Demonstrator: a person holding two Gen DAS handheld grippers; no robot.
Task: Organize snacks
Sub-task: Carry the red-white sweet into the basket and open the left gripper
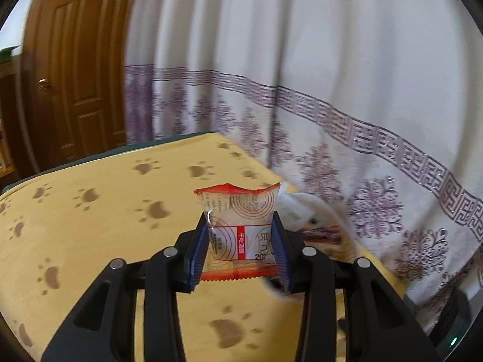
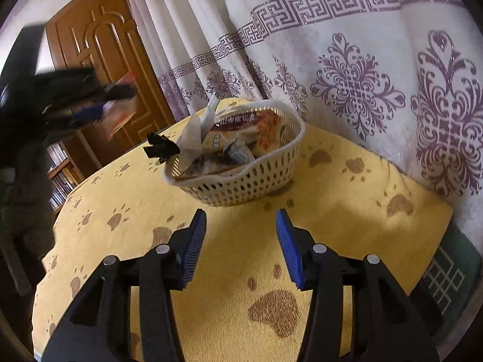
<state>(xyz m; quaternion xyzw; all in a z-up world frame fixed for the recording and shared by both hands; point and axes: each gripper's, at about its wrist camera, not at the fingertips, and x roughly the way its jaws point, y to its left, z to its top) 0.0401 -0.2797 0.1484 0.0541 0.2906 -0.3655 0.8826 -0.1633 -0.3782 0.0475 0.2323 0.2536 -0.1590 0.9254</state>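
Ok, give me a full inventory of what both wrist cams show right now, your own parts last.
snack packet: one, clear with red edges, clamped between the left gripper's pads, above the table
basket: one, white perforated plastic, on the table near the curtain, holding several wrapped snacks
black wrapper: one, at the basket's left rim
tablecloth: one, yellow with brown paw prints, covering the table
curtain: one, white with purple pattern, behind the table
door: one, brown wood, left background
bookshelf: one, wooden, below the door, partly hidden
left gripper: black, blue pads, shut on the packet; blurred in the right view
right gripper: black, blue pads, open, empty, short of the basket
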